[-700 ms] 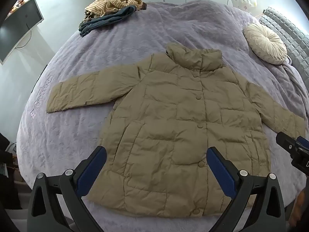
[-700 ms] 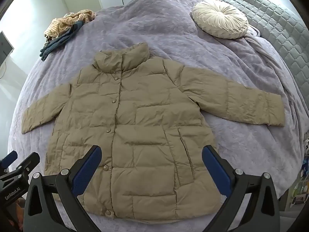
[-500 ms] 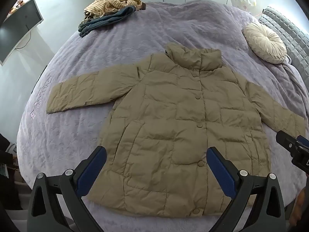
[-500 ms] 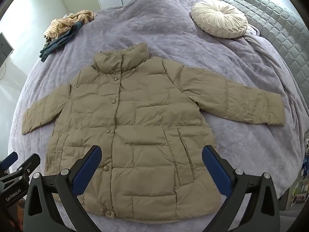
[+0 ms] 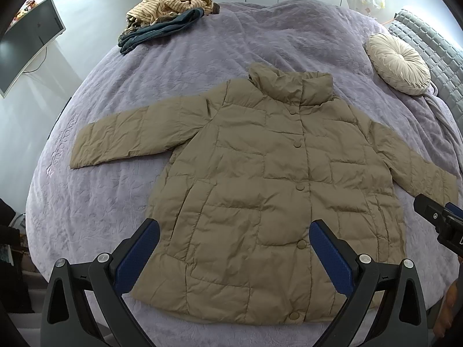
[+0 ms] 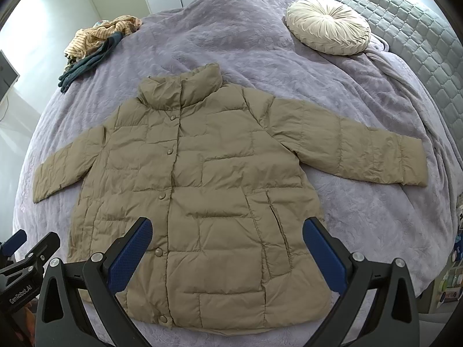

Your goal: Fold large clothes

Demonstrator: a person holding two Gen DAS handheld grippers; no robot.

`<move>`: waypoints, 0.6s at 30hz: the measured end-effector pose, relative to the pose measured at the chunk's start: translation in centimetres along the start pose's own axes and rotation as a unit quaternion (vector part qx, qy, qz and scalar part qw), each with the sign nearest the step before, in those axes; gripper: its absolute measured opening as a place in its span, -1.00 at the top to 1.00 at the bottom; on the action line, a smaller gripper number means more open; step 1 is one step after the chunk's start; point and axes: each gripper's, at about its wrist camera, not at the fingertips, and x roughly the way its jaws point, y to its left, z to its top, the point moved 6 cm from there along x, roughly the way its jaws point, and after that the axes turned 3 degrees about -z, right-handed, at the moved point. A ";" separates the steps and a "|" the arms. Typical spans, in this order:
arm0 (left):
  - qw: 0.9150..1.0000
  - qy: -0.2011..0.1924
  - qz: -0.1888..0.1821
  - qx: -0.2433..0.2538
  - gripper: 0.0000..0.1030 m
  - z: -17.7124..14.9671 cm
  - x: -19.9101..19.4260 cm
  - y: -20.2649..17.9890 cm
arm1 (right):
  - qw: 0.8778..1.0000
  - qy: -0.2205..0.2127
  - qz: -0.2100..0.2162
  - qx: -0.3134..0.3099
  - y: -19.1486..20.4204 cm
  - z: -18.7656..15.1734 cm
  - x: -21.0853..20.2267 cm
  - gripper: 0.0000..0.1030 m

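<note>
Khaki jacket flat, collar far, hem near, sleeves sideways

both hand-held grippers, left and right, gape wide, pointing steeply down.

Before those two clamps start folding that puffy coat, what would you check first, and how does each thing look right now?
1. Khaki puffer jacket lies flat, front up, on the purple bedspread: ok.
2. Both sleeves spread out to the sides, not tucked under: ok.
3. Front snaps closed down the middle: ok, as far as shows.
4. Left gripper open, nothing between its blue pads: ok.
5. Right gripper open, nothing held: ok.
6. Space around the jacket for folding: ok; the pile of clothes and the round cushion lie well apart from it.
</note>
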 end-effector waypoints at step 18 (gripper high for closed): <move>1.000 0.005 0.002 -0.003 -1.00 -0.2 -0.9 1.6 | 1.000 -0.007 0.002 0.003 -0.2 0.2 0.6 -1.00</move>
